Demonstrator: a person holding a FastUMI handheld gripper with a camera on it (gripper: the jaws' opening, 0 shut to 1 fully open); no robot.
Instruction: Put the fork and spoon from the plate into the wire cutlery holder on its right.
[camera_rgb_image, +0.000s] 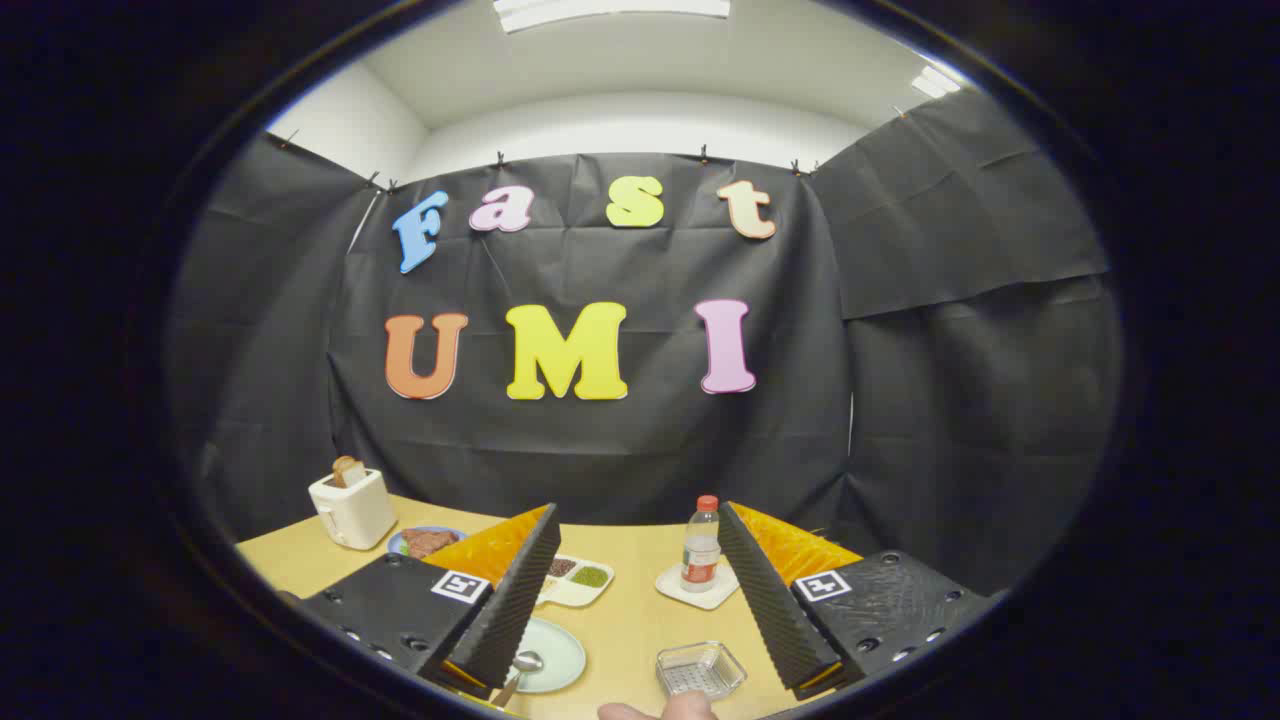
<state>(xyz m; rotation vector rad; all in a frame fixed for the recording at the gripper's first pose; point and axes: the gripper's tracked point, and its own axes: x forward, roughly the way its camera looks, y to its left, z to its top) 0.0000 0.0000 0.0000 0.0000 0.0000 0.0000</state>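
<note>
Hand-held gripper (634, 545) wide apart, grasping nothing, up over the bench (630, 620). Plate (552, 655) down at 7 o'clock from the gap, right by the left finger (515, 600). Spoon (520, 670) on the plate, partly hidden by that finger. Wire holder (701, 669) at 5 o'clock, near the plate. Bottle (701, 545) on a white coaster straight ahead at 12. Toaster (350, 507) with bread far off at 10 o'clock. Fingertip (655, 710) of a person at 6.

My tool (640, 600) held wide open above the tabletop (630, 610), plate (555, 655) with spoon (522, 665) by my left finger, wire cutlery holder (702, 670) between fingers, bottle (701, 545) beyond
</note>
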